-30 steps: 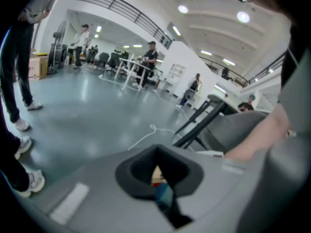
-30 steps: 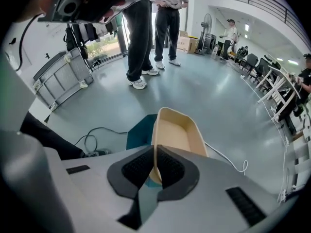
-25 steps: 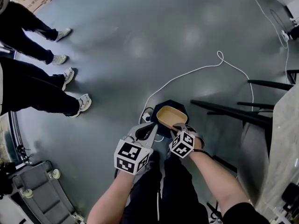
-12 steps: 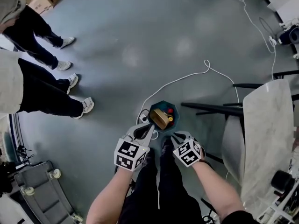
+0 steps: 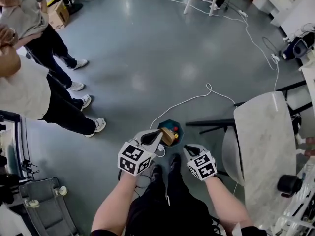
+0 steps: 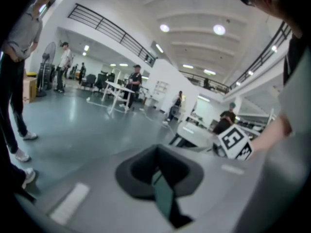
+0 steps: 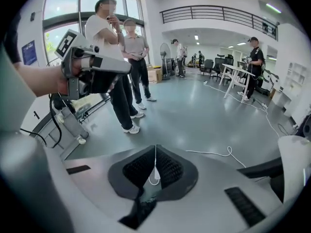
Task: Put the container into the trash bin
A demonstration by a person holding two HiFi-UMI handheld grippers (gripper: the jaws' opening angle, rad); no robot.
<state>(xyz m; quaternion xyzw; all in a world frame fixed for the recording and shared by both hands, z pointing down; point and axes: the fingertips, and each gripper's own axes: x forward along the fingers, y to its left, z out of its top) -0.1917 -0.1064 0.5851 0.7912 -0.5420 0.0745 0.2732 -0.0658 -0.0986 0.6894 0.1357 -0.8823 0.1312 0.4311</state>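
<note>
The dark teal trash bin point(image 5: 170, 130) stands on the grey floor just ahead of my feet. A tan container point(image 5: 167, 136) lies tilted inside it beside small red and yellow items. My left gripper point(image 5: 158, 135) hovers high above the bin's near left edge, its jaws together and empty point(image 6: 156, 166). My right gripper point(image 5: 187, 149) hangs to the bin's right, well above the floor. Its jaws are closing to a thin slit with nothing between them point(image 7: 154, 166). Neither gripper touches the bin or the container.
Two people point(image 5: 44, 100) stand on the left. A white cable point(image 5: 197, 95) runs across the floor to a plug near the bin. A white table point(image 5: 263, 146) and black chair legs point(image 5: 211, 123) are on the right; a wheeled cart point(image 5: 39, 200) is lower left.
The container left my right gripper and dropped into the bin. Both grippers have risen well above the bin, and the right jaws have drawn together.
</note>
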